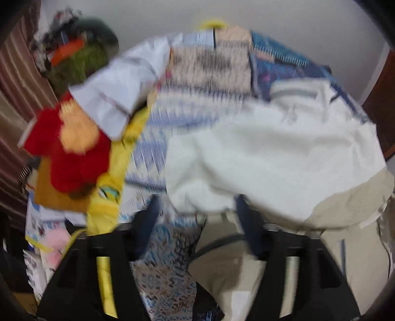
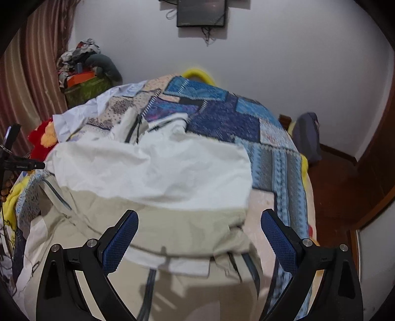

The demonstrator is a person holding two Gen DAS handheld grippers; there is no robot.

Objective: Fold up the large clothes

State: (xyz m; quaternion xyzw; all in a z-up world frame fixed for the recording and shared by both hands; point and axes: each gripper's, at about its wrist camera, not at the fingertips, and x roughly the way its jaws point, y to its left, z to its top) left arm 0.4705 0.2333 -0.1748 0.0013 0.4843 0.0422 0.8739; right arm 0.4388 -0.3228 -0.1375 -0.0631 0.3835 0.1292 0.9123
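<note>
White wall behind, striped curtain at left, a dark framed screen [image 2: 201, 12] high on the wall. Bed fills the middle, covered by a blue patchwork quilt [image 2: 222, 118].

Garment under work: a large beige-and-white jacket [image 2: 153, 172] with dark zips, lying on the near half of the quilt, directly ahead of both my grippers. White panel lies over the beige part, so I judge one fold is already made; edges are rumpled and uneven. Left to do, as I judge: further folds, and squaring up. Long axis runs near to far, roughly in line with my view; what looks like a collar sits at the far end, though I cannot be certain of it.

Far left: a clothes heap [image 2: 84, 64] against the curtain. Left edge of bed: a red and yellow cloth [image 1: 71, 145], blurred.

Left gripper [image 1: 195, 210]: jaws apart, nothing pinched, garment edge just beyond the tips. Right gripper [image 2: 200, 222]: blue pads [image 2: 121, 237] wide, empty, poised above beige fabric.
</note>
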